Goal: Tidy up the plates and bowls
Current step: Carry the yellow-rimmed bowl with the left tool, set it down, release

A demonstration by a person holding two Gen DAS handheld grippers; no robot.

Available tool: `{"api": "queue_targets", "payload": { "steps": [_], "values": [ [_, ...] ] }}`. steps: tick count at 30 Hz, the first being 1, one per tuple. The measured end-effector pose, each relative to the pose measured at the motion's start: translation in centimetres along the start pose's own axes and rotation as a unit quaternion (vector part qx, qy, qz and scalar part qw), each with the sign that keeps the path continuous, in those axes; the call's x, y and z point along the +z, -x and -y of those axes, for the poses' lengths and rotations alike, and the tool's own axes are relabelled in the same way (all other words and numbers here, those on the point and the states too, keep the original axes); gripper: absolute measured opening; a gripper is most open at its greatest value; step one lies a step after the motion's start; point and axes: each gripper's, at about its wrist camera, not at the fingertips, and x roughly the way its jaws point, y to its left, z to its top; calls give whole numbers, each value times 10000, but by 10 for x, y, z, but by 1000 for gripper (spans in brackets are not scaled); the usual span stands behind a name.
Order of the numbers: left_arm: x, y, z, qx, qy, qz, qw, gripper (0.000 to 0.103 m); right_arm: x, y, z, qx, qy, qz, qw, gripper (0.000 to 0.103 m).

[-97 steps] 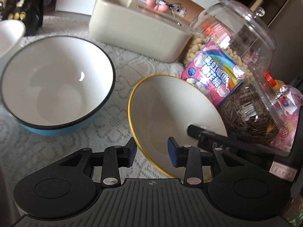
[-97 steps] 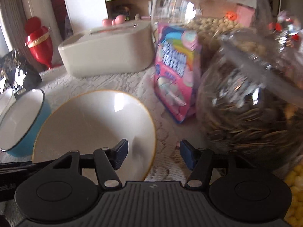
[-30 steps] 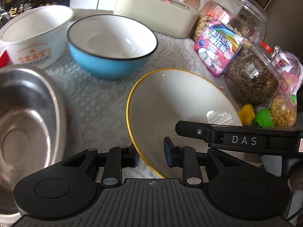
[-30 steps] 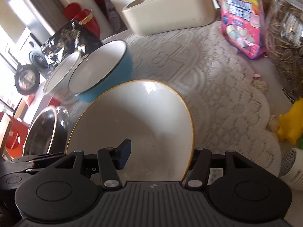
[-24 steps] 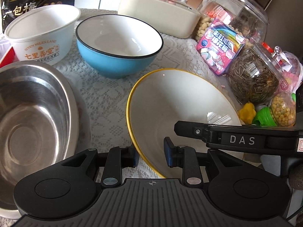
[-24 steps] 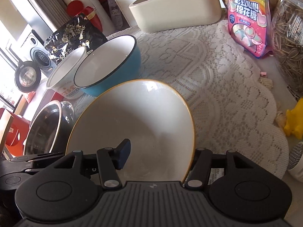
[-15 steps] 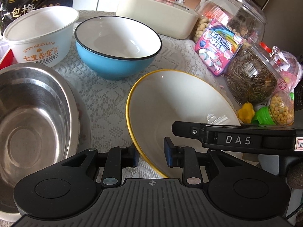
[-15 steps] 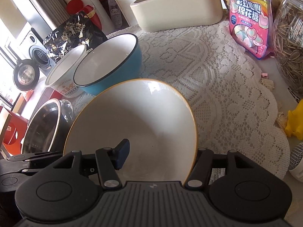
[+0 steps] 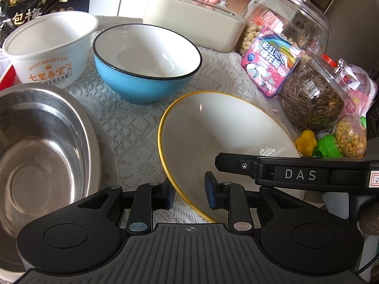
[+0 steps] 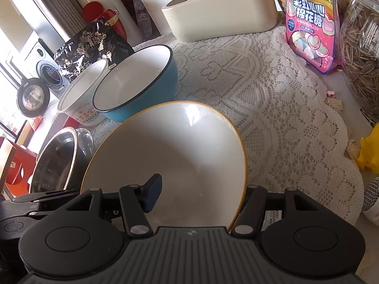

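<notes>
Covering most of the frame, the lace-clothed tabletop (image 10: 272, 108) carries everything. At lower left in the left wrist view sits the steel basin (image 9: 40, 142); at centre right tilts the yellow-rimmed bowl (image 9: 220, 137), its mouth facing up and toward upper left, with no long axis since it is round. The blue bowl (image 9: 146, 59) stands upright just beyond it, the likely nesting target (my guess). The paper tub (image 9: 49, 47) sits at upper left. The left tool (image 9: 189, 195) straddles the yellow-rimmed bowl's near rim, one pad either side, apparently clenched on it. The right tool (image 10: 201, 195) spans the opposite rim, inner pad showing clear gap, so I read it as released. The blue bowl lies up-left, nearer the left tool.
</notes>
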Motion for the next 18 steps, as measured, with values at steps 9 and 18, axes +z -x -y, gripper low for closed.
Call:
{"api": "queue_targets", "payload": {
  "steps": [9,18],
  "values": [
    [-1,0,-4,-148,114,-169,9997,28,0,-3,-2,-90,92,-48,9999,60],
    [4,28,-10,-65,160,137,9998,29,1,5,-7,-411,322,213,9984,60]
  ]
}}
